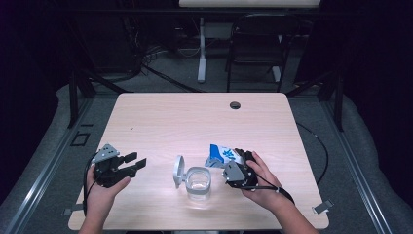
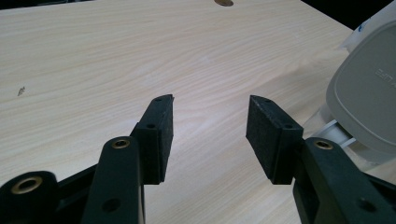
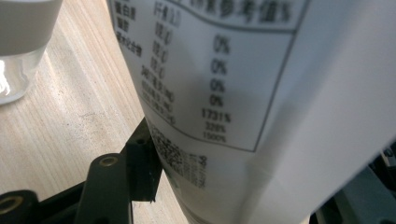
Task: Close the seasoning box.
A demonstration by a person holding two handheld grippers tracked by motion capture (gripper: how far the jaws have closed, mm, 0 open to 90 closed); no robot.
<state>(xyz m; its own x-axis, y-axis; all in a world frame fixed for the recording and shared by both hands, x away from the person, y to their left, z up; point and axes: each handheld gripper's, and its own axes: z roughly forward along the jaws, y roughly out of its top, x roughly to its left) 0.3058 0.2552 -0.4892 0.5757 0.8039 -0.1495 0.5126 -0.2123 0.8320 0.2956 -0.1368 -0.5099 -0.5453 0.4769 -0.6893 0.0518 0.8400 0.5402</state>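
Observation:
A clear plastic container stands near the table's front edge, its grey lid flipped open to the left. Just right of it, my right gripper is shut on a white and blue packet, which tilts toward the container. In the right gripper view the packet's printed label fills the space between the jaws; one fingertip presses its side, the other is hidden. The container shows at the upper left there. My left gripper is open over bare wood, left of the container, with nothing between its fingertips. The lid is at its right.
The light wooden table has a round cable hole near its far edge. Beyond it, on the dark floor, stand a black chair and a white desk leg. A black cable hangs off the right side.

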